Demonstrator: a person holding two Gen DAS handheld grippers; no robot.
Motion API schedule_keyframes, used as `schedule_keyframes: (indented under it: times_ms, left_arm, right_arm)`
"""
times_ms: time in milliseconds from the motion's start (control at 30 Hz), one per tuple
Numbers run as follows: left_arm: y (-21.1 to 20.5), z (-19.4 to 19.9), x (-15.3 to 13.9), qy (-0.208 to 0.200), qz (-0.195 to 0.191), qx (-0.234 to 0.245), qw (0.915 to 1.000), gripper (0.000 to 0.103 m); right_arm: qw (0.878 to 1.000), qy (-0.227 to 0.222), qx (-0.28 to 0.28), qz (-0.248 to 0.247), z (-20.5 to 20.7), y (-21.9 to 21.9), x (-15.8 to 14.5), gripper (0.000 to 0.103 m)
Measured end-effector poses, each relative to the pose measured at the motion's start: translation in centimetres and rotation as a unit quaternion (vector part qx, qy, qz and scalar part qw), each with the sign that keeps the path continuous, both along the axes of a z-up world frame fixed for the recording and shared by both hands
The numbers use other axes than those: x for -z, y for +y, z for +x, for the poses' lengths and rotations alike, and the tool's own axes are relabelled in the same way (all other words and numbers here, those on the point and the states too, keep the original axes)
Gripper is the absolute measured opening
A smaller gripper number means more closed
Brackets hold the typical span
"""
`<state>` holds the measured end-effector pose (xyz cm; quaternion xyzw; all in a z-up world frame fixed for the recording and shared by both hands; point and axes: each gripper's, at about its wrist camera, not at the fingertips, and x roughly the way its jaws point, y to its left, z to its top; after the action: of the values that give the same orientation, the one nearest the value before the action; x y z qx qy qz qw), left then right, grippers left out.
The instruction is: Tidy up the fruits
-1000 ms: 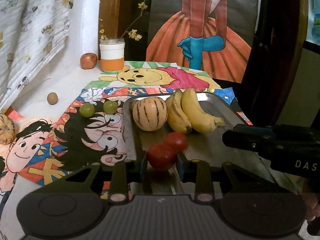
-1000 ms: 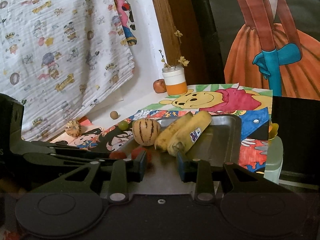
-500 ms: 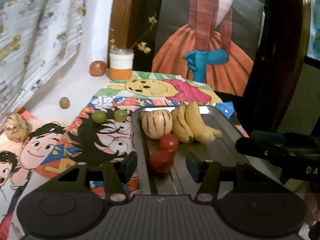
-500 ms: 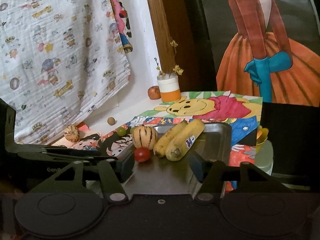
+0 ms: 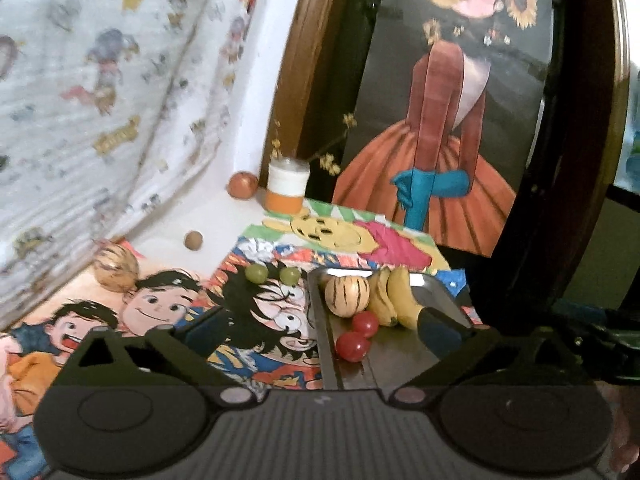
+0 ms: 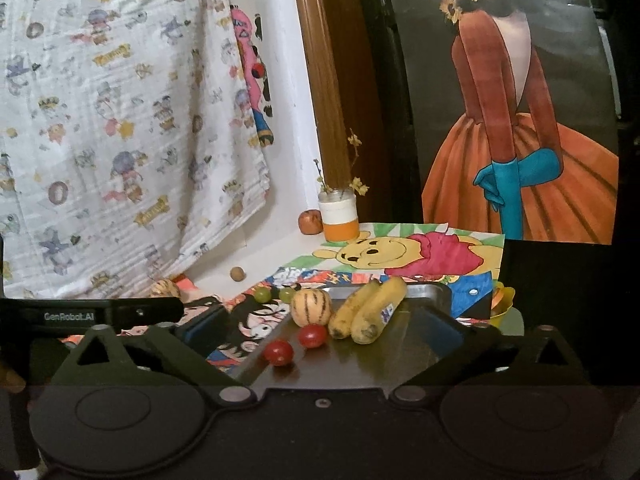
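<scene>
Two red tomatoes lie on the metal tray, in front of a striped melon and two bananas. My left gripper hangs back above the tray's near edge. Its jaws are opening wide and its pads touch nothing. My right gripper is also opening over the tray, with nothing between its fingers. Two green grapes rest on the cartoon mat left of the tray.
A second striped melon, a small brown ball, an apple and an orange-and-white jar stand toward the back left by the patterned cloth. A yellow bowl sits right of the tray. A framed painting stands behind.
The left jaws, shut around a tomato a second ago, have spread wide and left it on the tray. The right jaws have widened too. Both grippers have drawn back and risen.
</scene>
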<state>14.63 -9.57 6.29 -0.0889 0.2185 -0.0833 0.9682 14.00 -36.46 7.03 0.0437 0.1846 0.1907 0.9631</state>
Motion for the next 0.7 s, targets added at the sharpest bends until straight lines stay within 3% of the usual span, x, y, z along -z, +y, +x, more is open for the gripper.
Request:
schedule_keyframes:
  times_ms: [267,500,700]
  left_arm:
    - [3.4,-4.7,-0.1,0.012,-0.003,-0.015,0.9998,0.103]
    - [5.9,-7.9,1.0,0.06,-0.02,-0.008,0.998,0.103]
    - [6.5,-9.9,2.1,0.084,0.002,-0.01,0.9964,0.103]
  right_arm:
    - [1.0,0.026,0.005,-0.014,-4.0,1.7,-0.8,0.102]
    - [0.996,0.075,0.038,-0.015,-7.6,3.6,0.8,0.102]
    - [0.992,0.116,0.046,-0.035,-9.8,5.6,2.2,0.103]
